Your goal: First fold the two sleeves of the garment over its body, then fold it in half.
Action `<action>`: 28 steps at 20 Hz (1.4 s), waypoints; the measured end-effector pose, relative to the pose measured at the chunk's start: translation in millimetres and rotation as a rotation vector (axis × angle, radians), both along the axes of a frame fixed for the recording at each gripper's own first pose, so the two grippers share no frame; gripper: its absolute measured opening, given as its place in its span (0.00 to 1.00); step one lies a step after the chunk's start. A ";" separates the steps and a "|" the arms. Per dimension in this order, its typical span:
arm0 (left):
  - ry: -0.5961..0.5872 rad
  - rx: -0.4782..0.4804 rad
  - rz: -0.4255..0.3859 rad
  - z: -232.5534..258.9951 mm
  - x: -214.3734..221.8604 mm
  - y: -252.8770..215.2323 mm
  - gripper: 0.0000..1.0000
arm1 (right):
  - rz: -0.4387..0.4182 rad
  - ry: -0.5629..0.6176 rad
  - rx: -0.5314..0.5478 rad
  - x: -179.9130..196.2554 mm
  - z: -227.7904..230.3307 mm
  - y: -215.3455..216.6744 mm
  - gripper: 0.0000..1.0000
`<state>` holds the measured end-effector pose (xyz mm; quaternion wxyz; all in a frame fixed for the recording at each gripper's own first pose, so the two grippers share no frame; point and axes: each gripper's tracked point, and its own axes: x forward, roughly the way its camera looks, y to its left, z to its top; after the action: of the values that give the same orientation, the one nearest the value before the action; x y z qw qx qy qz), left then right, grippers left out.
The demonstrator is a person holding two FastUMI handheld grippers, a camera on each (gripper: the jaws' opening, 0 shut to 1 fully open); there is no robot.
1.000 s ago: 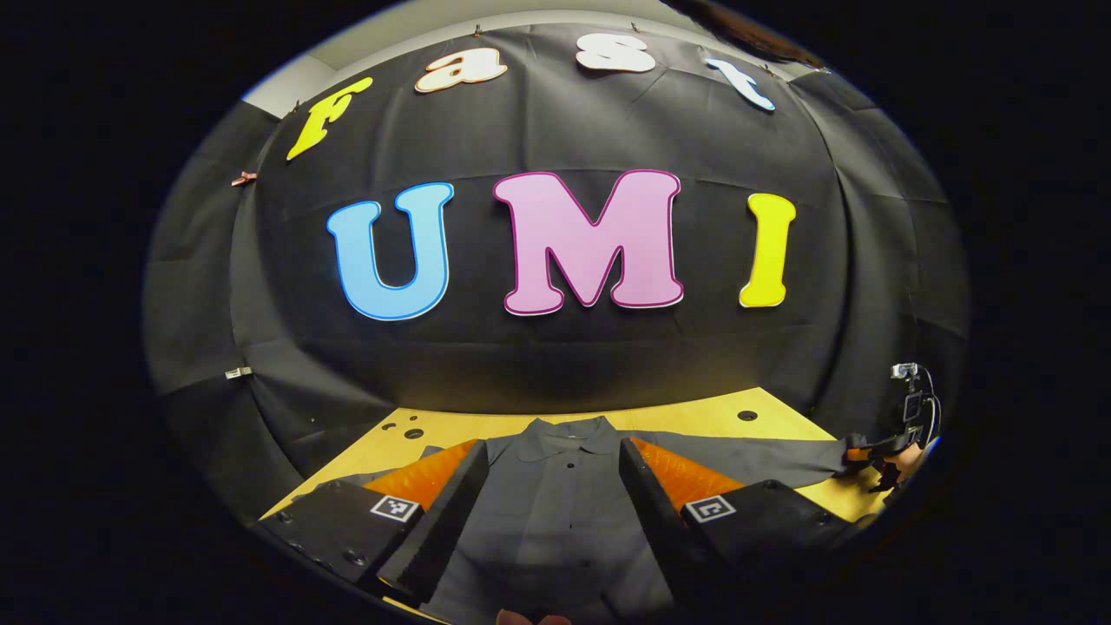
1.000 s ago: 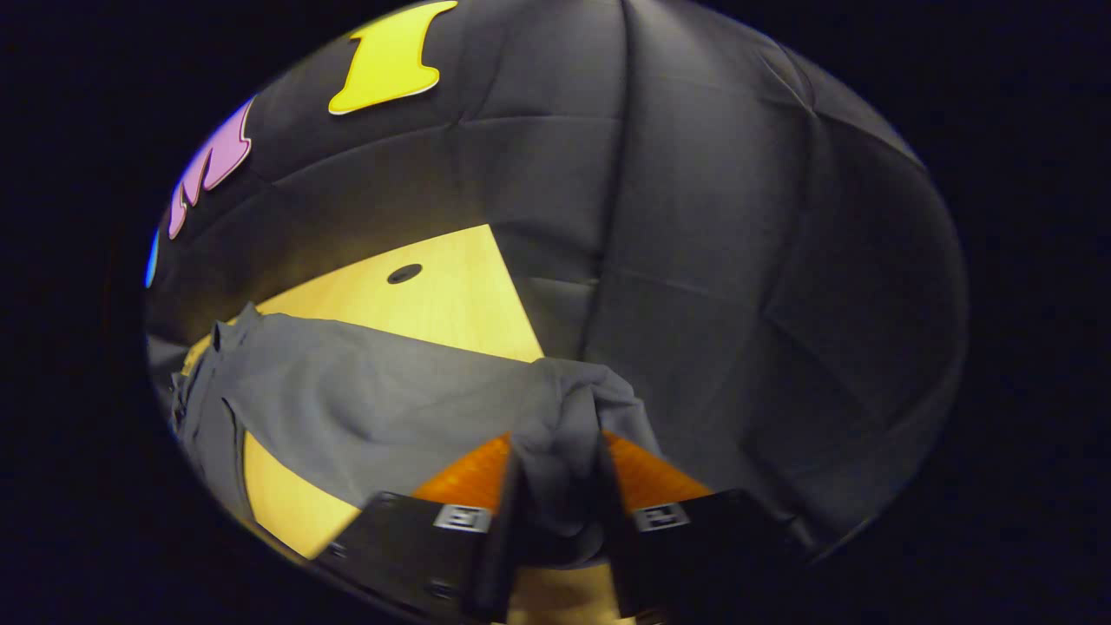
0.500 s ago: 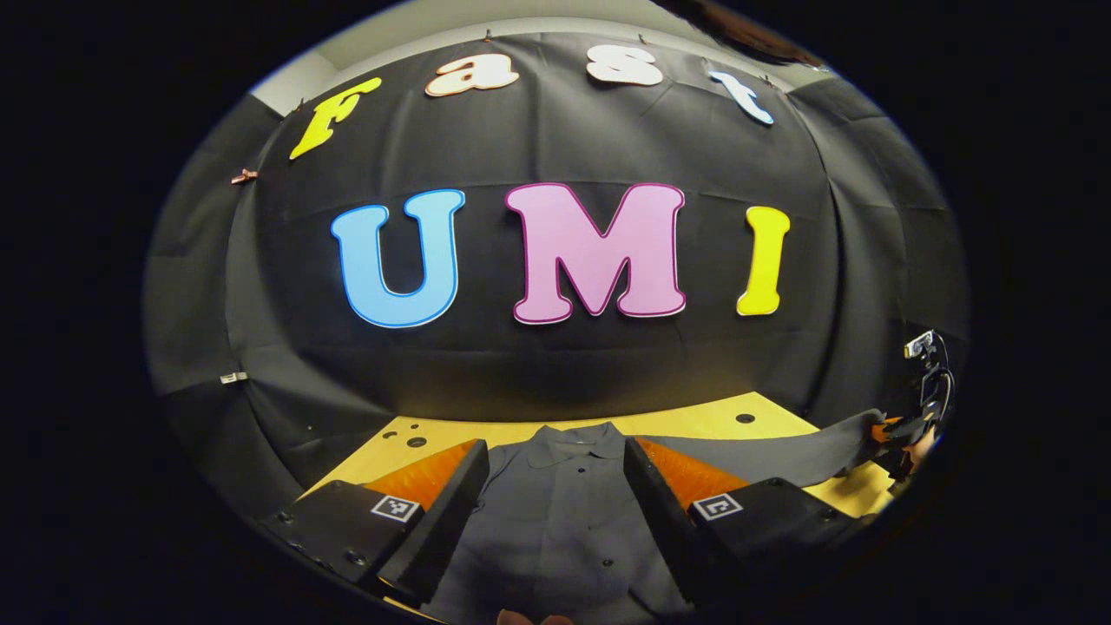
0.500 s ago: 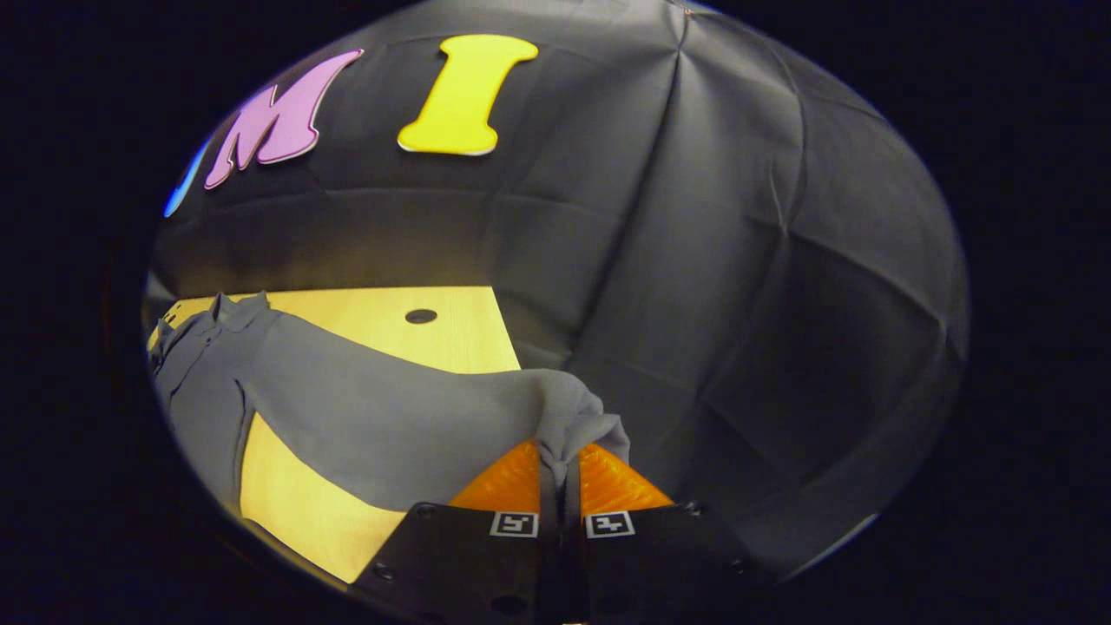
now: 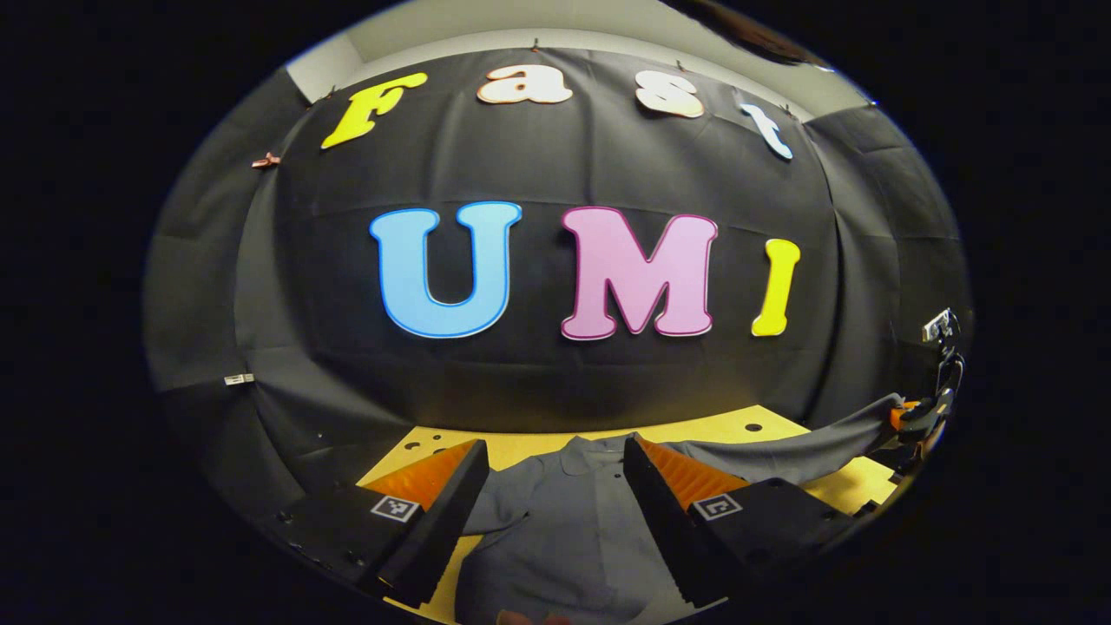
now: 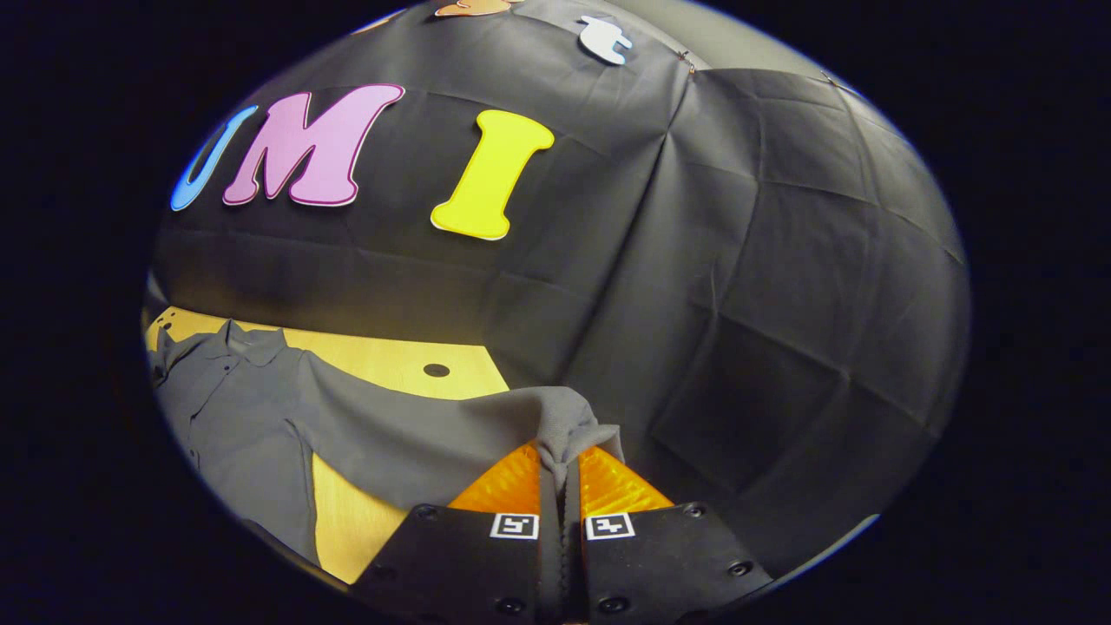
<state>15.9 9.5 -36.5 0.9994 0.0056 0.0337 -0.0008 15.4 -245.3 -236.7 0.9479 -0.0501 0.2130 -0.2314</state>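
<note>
So the dark grey button-up collared shirt [image 5: 555,538] is lying on the yellow wooden bench [image 5: 521,444], collar toward the far edge by the black cloth wall [image 5: 538,382]. In the left gripper view the left hand-held gripper [image 5: 555,486] hangs over the shirt's chest with its fingers wide apart, nothing between them. Off near the bench's right edge you can spot the right hand-held gripper [image 5: 911,418] holding the shirt's long sleeve [image 5: 781,451] lifted off the bench. The right gripper view gives the close-up the other one can't: fingers pressed together on the bunched cuff [image 6: 568,430], sleeve stretching back across to the shirt body at the left.
</note>
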 end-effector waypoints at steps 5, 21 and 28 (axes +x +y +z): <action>-0.006 -0.016 0.020 -1.0 -1.4 41.6 0.98 | -0.017 -0.010 -0.043 -1.4 -20.2 -21.3 0.05; -0.010 0.026 0.048 -4.8 8.9 69.9 0.98 | 0.104 -0.201 0.016 15.1 83.4 127.2 0.05; 0.001 0.029 0.077 -26.8 14.7 149.6 0.98 | 0.318 -0.290 0.069 86.6 131.6 291.2 0.05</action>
<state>30.6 159.1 -63.3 0.9985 0.0189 0.0345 0.0384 102.0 45.9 -105.1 0.9944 -0.0166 0.0714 -0.0764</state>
